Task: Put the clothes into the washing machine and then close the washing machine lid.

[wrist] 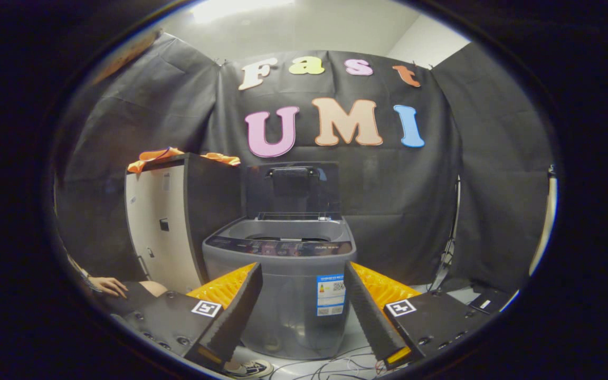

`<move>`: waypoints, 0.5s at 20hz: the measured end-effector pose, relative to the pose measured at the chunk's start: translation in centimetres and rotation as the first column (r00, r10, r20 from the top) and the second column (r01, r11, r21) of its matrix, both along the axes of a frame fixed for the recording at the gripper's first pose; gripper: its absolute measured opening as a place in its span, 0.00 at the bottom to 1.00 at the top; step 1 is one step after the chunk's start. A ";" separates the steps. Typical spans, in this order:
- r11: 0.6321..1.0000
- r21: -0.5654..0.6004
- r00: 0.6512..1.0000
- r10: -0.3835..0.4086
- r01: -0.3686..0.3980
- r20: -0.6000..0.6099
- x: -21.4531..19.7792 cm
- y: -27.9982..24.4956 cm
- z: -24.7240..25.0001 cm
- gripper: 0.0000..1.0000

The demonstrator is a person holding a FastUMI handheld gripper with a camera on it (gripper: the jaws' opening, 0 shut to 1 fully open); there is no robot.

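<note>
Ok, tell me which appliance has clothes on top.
The tall cabinet left of the washing machine: orange clothes lie on it. The open gripper holds nothing.

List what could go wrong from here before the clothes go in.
1. The gripper is open and holds nothing; the orange clothes lie on the cabinet beside the washing machine, so a reach there could snag the cabinet's edge.
2. The upright lid might drop if bumped.
3. Floor cables could trip the person.

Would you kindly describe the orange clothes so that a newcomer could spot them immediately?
Start at the grey top-loading washing machine, lid raised, beyond the open hand-held gripper. Beside it stands a taller pale cabinet. The orange clothes lie crumpled on the cabinet's top, the sole bright fabric up there.
</note>
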State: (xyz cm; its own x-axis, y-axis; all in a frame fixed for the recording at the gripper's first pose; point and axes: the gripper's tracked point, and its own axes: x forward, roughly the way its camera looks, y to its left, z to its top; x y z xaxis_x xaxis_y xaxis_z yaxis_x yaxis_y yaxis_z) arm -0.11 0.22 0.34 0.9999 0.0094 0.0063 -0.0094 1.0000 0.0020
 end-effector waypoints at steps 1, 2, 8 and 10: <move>1.000 0.000 1.000 -0.002 0.002 0.001 0.0 0.0 0.0 0.97; 1.000 -0.001 1.000 -0.002 0.002 0.000 0.1 0.1 -0.1 0.97; 0.999 0.017 0.999 -0.048 0.048 0.002 0.6 -0.6 0.2 0.97; 0.999 0.019 0.999 -0.032 0.032 0.006 1.4 0.4 1.1 0.97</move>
State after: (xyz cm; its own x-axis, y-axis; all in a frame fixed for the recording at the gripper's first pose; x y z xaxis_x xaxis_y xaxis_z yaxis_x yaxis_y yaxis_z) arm 1.31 0.64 1.44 0.9997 -0.0228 0.0129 0.0225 0.9995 0.0213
